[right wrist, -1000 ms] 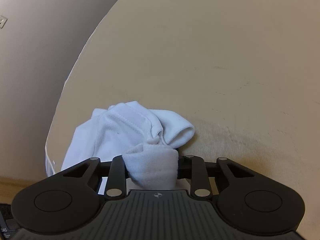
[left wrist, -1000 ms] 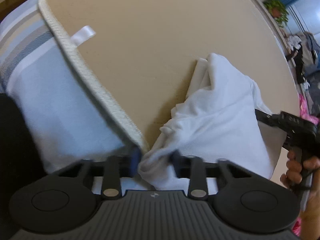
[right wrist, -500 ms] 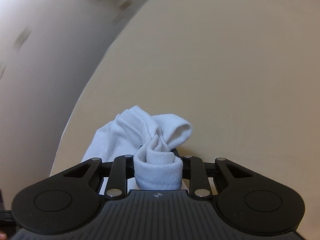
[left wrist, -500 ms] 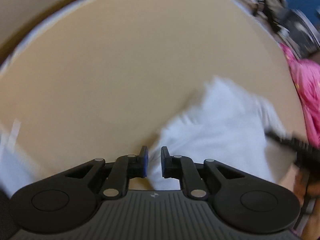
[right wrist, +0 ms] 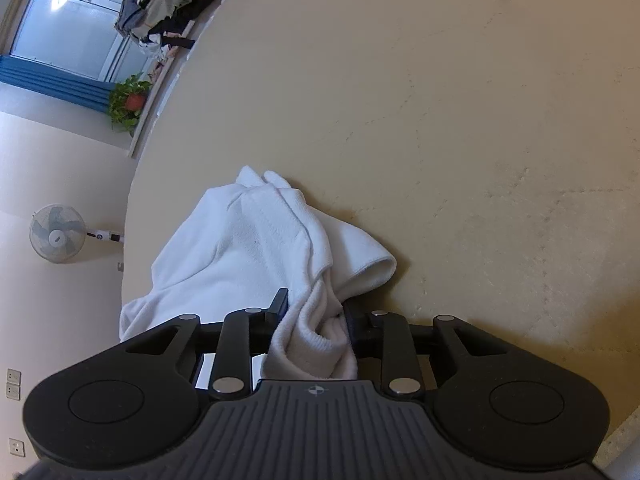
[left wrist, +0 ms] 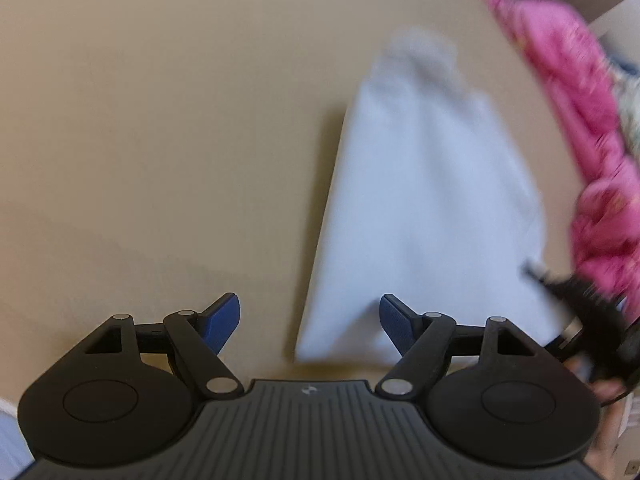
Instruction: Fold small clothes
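A small white garment (left wrist: pixel 424 216) lies on the beige mat (left wrist: pixel 160 120), blurred in the left wrist view, stretched out from near to far. My left gripper (left wrist: pixel 310 320) is open and empty, with its blue pads (left wrist: pixel 222 320) wide apart just above the garment's near corner. In the right wrist view the same white garment (right wrist: pixel 248 248) is bunched on the mat (right wrist: pixel 480 120). My right gripper (right wrist: pixel 316 312) is shut on a gathered fold of it. The right gripper also shows at the right edge of the left wrist view (left wrist: pixel 576 292).
Pink clothing (left wrist: pixel 568 92) lies along the mat's right side in the left wrist view. In the right wrist view a window with blue curtains, a potted plant (right wrist: pixel 128 104), a heap of clothes (right wrist: pixel 168 12) and a standing fan (right wrist: pixel 58 234) lie beyond the mat's edge.
My left gripper let go of the white garment and opened wide while swinging right over the mat. My right gripper kept its hold and turned, and the garment is now drawn out longer.
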